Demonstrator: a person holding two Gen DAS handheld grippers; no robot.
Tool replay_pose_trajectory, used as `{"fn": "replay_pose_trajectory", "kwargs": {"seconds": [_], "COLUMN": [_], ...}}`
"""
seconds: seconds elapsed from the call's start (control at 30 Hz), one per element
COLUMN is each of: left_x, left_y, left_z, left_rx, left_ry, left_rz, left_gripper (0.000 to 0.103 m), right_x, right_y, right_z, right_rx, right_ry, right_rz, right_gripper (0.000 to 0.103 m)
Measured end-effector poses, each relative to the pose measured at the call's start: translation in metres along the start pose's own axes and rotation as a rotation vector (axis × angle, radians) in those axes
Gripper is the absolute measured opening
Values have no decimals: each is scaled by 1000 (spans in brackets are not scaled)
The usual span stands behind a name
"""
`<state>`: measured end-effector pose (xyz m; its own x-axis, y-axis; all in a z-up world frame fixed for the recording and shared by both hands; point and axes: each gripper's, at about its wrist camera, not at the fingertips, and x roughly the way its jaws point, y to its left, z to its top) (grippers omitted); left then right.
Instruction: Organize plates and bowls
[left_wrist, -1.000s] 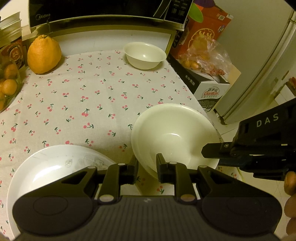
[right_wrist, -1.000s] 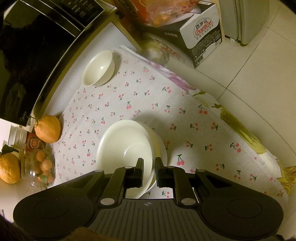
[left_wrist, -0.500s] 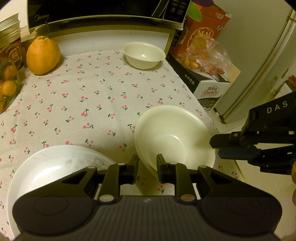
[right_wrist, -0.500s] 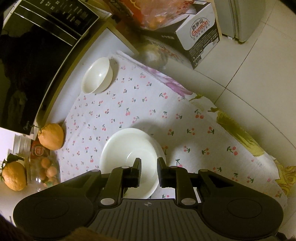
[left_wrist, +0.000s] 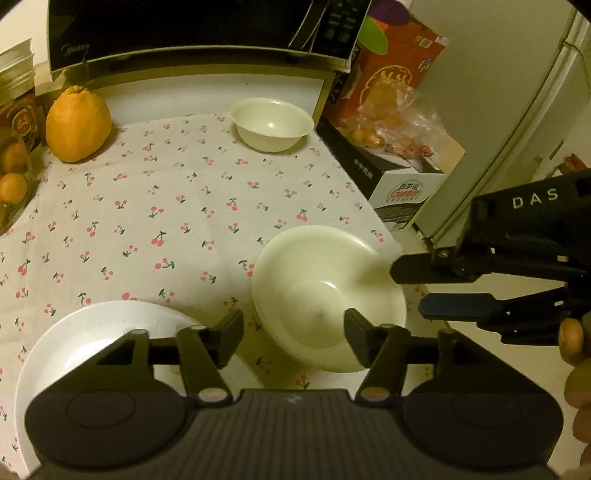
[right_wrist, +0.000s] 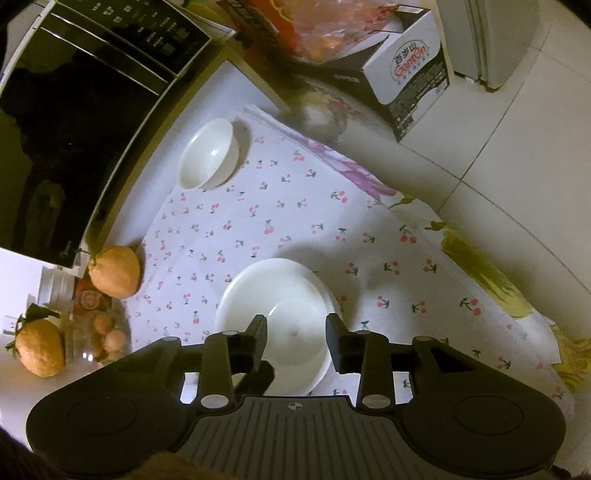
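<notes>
Bowl (left_wrist: 325, 295), wide and white, sits on the cherry-print worktop (left_wrist: 166, 206) at its 4 o'clock corner. Left tool (left_wrist: 293, 332) and right tool (right_wrist: 295, 339) have just been opening; both stand released around its rim. A small bowl (left_wrist: 273, 123) rests at 12 o'clock, a plate (left_wrist: 92, 339) at 7.

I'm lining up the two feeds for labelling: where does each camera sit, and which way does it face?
Left wrist: rides the left claw, angled down across the cherry-print tablecloth toward the microwave; right claw and fingers show.
Right wrist: rides the right claw, looking steeply down at the table's edge and floor; left claw tip shows.
Shared: stacked dish, small bowl, large citrus fruit.
</notes>
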<state>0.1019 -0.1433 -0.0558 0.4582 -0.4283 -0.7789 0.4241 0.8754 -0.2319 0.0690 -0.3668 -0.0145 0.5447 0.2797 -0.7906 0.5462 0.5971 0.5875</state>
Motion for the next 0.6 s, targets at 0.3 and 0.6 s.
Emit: {"fn": "replay_pose_trajectory", "kwargs": {"seconds": [0.3, 0.6], "left_x": [-17, -21], "left_y": [2, 8], "left_z": [11, 39], "left_rx": [-29, -28], "left_ry": [-21, -37], "left_rz": [-21, 52], "left_gripper": [92, 98], "right_x": [-13, -5], "right_y": [-7, -10], "right_z": [12, 37], "right_rx": [57, 83], "right_ry": [-26, -15], "right_rz": [111, 177], "right_gripper": [71, 74]}}
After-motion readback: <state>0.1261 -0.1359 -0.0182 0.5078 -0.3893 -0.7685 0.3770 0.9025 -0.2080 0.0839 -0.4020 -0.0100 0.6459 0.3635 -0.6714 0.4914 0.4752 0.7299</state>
